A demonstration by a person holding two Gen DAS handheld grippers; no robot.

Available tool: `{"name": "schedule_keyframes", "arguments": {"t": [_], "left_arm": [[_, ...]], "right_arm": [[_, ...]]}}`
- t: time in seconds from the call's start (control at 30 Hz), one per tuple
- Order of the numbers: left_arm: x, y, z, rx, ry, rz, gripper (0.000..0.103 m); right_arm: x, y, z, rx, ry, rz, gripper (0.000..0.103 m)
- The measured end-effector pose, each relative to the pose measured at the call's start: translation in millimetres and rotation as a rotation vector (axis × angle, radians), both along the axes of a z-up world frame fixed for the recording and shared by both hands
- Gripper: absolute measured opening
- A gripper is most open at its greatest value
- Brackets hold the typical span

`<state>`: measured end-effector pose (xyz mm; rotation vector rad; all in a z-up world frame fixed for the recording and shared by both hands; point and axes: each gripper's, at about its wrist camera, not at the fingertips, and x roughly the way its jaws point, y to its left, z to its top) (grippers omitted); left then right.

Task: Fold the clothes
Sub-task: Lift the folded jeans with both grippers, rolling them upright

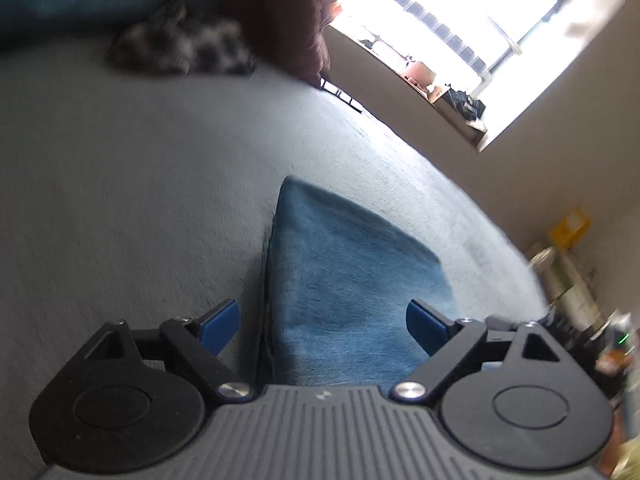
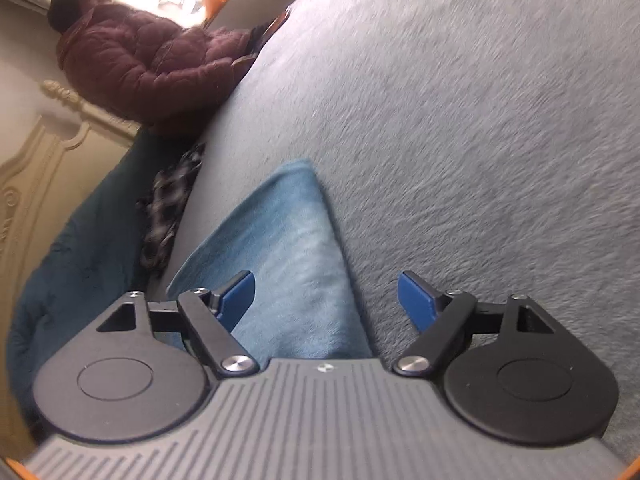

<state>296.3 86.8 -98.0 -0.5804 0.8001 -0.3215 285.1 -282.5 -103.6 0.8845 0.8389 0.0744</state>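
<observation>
A folded blue denim garment lies flat on the grey bed cover. In the left wrist view my left gripper is open, its blue pads spread just above the garment's near end, the left pad beyond its left edge. The right wrist view shows the same blue garment running away to a corner. My right gripper is open over its right edge: the left pad is above the cloth, the right pad above the grey cover. Neither gripper holds anything.
A black-and-white patterned garment lies crumpled at the far side of the bed by a dark teal blanket. A person in a maroon puffy jacket sits at the bed's edge. A bright window and cluttered shelf stand beyond.
</observation>
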Motion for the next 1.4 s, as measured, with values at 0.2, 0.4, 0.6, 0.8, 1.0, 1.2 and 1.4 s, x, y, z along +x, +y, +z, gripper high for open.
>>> {"name": "schedule_keyframes", "arguments": {"t": [0.2, 0.4, 0.6, 0.8, 1.0, 1.2, 1.4], "left_arm": [[13.1, -2.0, -15.8, -0.031, 0.052, -0.066, 0.092], [21.5, -2.6, -26.3, -0.057, 0.059, -0.105, 0.094], [34.2, -1.4, -35.4, -0.092, 0.073, -0.147, 0.094], [56.9, -4.6, -36.4, -0.099, 0.118, -0.242, 0.099], [50.6, 9.3, -32.7, -0.091, 0.183, -0.273, 0.094], [70.5, -1.0, -46.6, -0.174, 0.181, -0.321, 0.099], [86.2, -6.6, -53.7, -0.232, 0.191, -0.333, 0.099]], "right_arm": [[6.4, 3.1, -4.6, 0.015, 0.009, 0.088, 0.082], [4.3, 0.0, -8.1, 0.043, 0.022, 0.131, 0.082], [16.3, 1.1, -12.6, 0.059, 0.017, 0.186, 0.094], [40.6, 7.2, -11.2, 0.052, 0.017, 0.237, 0.101], [48.0, 8.4, -9.6, 0.052, 0.016, 0.281, 0.101], [55.1, -1.8, -18.7, 0.131, -0.008, 0.284, 0.101], [71.4, 5.4, -22.6, 0.159, -0.041, 0.329, 0.100]]}}
